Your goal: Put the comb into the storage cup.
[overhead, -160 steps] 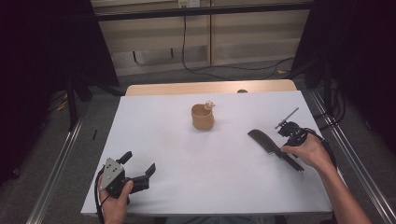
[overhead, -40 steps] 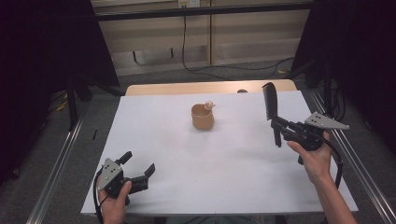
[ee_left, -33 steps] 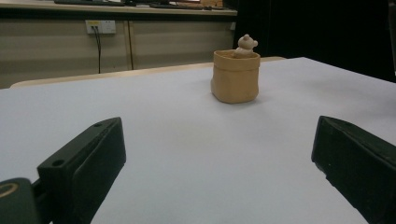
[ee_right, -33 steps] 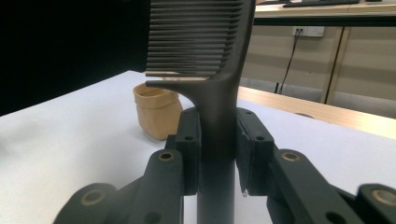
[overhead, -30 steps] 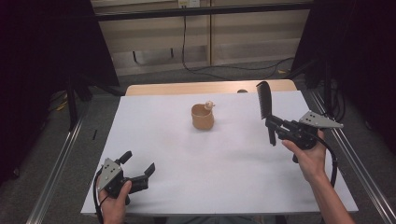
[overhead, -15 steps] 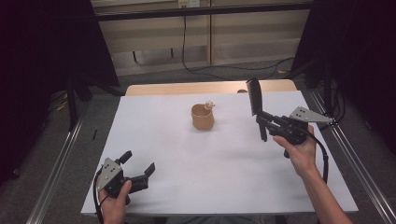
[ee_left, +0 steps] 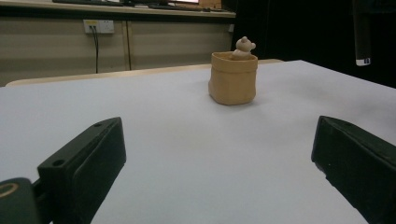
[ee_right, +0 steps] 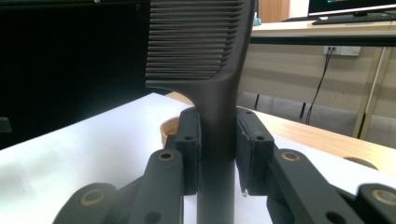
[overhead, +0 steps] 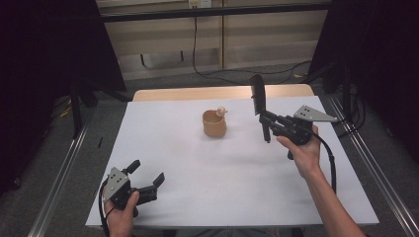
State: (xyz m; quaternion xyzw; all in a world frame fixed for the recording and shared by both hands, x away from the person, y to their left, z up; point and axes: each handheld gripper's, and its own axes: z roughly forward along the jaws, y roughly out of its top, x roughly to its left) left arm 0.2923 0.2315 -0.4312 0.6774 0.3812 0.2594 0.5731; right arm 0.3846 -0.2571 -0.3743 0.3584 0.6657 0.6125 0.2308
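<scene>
A black comb [overhead: 258,98] stands upright above the white table, teeth end up, clamped by its handle in my right gripper [overhead: 267,121]. In the right gripper view the comb [ee_right: 205,60] rises between the two pads [ee_right: 189,135], which press on its handle. A tan pot [overhead: 214,123] with a small bear figure [overhead: 222,111] on its rim stands mid-table, to the left of the comb. My left gripper [overhead: 146,178] rests open at the near left corner. In the left gripper view the pot [ee_left: 233,77] stands well ahead between the wide black jaws.
The white table top [overhead: 197,163] has a wooden strip [overhead: 197,93] along its far edge. Metal rails [overhead: 59,182] run along both sides. A cable [overhead: 327,158] trails from the right gripper over the person's forearm.
My right gripper has carried the upright comb leftward, closer to the pot. The left gripper has stayed where it was.
</scene>
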